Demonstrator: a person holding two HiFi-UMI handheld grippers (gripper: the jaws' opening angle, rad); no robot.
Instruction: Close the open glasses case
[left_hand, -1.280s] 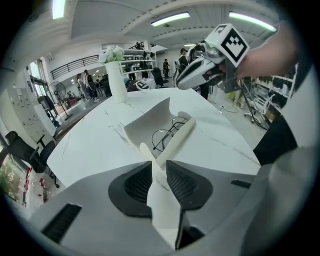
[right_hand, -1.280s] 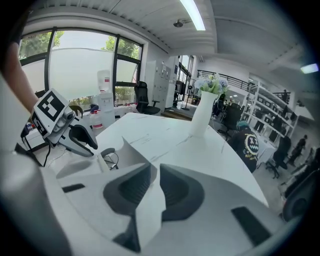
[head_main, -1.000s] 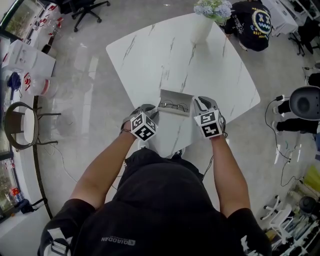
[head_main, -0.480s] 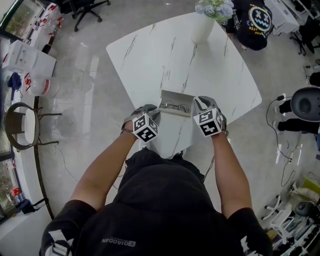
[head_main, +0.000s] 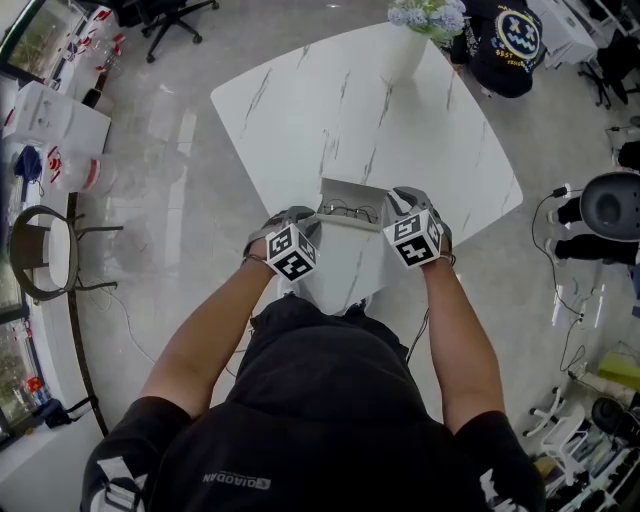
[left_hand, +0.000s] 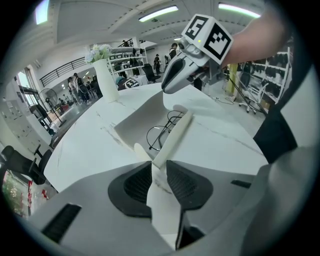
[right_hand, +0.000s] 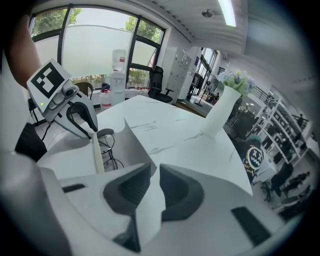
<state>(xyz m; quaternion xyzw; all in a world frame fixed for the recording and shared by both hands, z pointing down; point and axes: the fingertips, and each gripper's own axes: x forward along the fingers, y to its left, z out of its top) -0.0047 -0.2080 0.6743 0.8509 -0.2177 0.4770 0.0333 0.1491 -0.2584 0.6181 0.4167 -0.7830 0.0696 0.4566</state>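
The glasses case (head_main: 350, 201) lies open near the front edge of the white marble table (head_main: 330, 110), with thin black-rimmed glasses (head_main: 349, 211) inside. Its white front flap (head_main: 345, 255) is raised off the table. My left gripper (head_main: 303, 232) is shut on the flap's left end and my right gripper (head_main: 401, 216) is shut on its right end. In the left gripper view the flap (left_hand: 172, 137) runs edge-on from the gripper (left_hand: 161, 175), with the glasses (left_hand: 162, 134) just beyond. In the right gripper view the gripper (right_hand: 152, 185) clamps the flap (right_hand: 150, 205), and the case's grey wall (right_hand: 132, 145) rises ahead.
A white vase of flowers (head_main: 405, 50) stands at the table's far edge. A person in a black top (head_main: 505, 45) sits beyond the far right corner. A round chair (head_main: 40, 250) and boxes stand on the floor at left, and cables and equipment lie at right.
Both grippers have edged a little forward with the flap, and the right gripper's cube has tilted. The case stays in place.
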